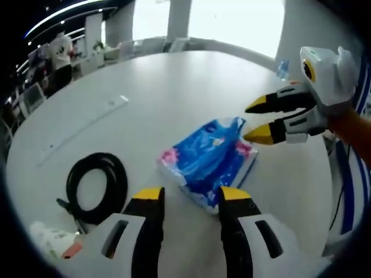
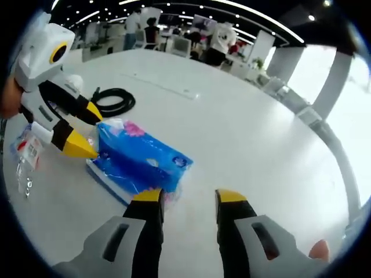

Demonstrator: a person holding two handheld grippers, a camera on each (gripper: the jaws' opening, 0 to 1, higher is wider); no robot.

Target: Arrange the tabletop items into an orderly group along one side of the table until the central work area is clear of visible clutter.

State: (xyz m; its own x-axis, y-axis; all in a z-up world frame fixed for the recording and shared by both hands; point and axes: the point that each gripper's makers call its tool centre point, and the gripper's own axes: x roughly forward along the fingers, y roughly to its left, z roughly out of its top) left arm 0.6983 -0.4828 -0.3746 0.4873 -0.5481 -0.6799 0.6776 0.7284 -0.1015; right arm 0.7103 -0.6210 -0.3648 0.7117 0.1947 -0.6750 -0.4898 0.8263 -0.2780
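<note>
You worked over a wide white tabletop [image 1: 174, 92]. A blue tissue pack [image 1: 208, 159] lay flat near its middle, between your two tools. Beyond it sat a coiled black cable [image 1: 95, 185], well apart. Your left hand-held gripper [image 1: 188, 200] stood open just short of the pack, holding nothing. Your right hand-held gripper [image 2: 186, 200] was open too, empty, at the pack's other end.

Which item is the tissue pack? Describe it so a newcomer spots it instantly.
On the round white table, look between the two grippers, right of the coiled black cable. The tissue pack is a flat soft packet, the only bright blue thing there, with pink flowers printed on it.
</note>
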